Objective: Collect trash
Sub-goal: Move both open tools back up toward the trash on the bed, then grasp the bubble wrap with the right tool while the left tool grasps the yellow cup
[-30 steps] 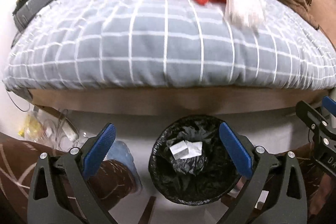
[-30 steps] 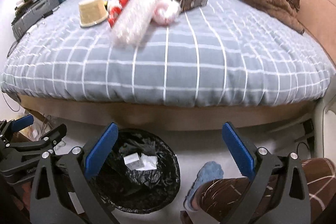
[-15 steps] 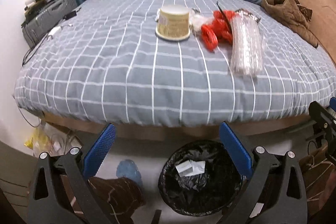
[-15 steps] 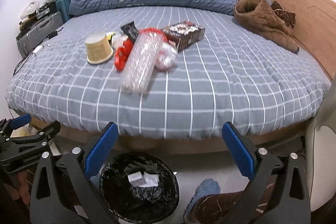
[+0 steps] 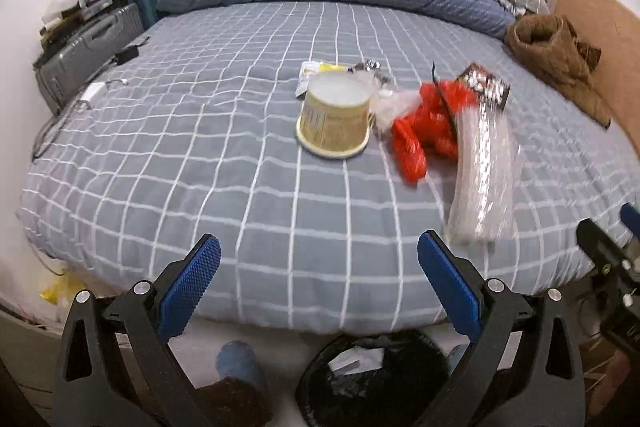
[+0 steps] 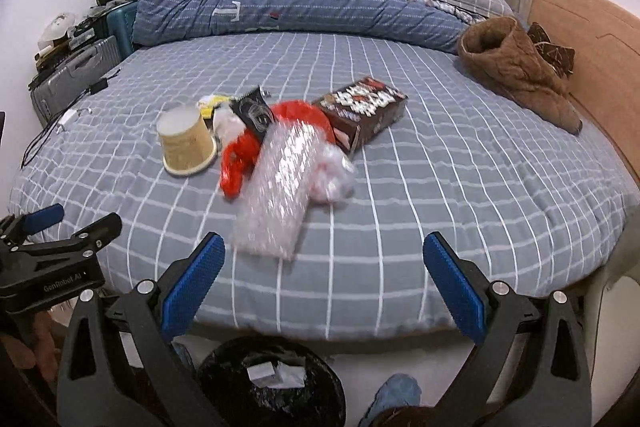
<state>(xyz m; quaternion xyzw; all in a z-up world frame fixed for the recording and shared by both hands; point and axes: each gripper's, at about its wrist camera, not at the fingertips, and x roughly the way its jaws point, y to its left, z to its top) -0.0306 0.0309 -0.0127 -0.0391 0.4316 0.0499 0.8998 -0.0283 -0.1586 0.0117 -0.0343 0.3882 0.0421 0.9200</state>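
The trash lies in one heap mid-bed: an upturned paper cup [image 5: 334,115], a red wrapper [image 5: 424,131], a long clear sleeve [image 5: 482,179] and a dark snack box [image 6: 362,111], with small packets behind the cup that I can't identify through the blur. The sleeve points toward the near edge of the bed [image 5: 200,155], so it is the closest piece to me. The bin [image 6: 272,387] with its black liner sits on the floor just below that edge, under my reach, probably so each piece needs only a short drop; some white paper is in it already.

My left gripper [image 5: 320,283] and right gripper [image 6: 322,281] both have their jaws wide apart and hold nothing. Both hang over the bed's edge, short of the heap. The cup sits ahead of the left, the sleeve's near end just ahead and left of the right. I judge the sleeve the easiest next pick.
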